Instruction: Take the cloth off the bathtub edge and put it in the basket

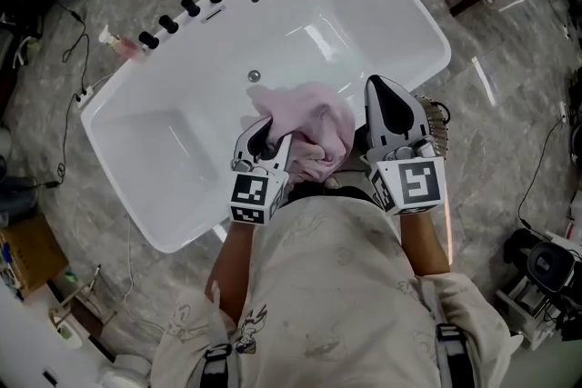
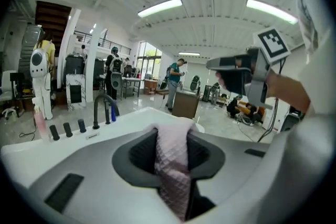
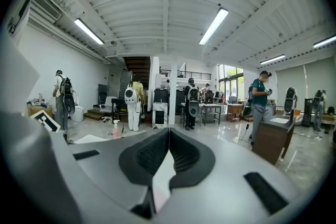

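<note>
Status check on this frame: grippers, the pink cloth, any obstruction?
Left gripper shut on pink quilted cloth. Right gripper shut, empty, beside it. Cloth bunched over the white bathtub. Basket not made out.

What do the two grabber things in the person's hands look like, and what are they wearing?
The left hand-held gripper and the right hand-held gripper are grey shells with black ribbed jaw pads. Each carries a white cube printed with black square patterns: the left cube and the right cube. The person wears a loose cream top with faint drawings on it.
</note>
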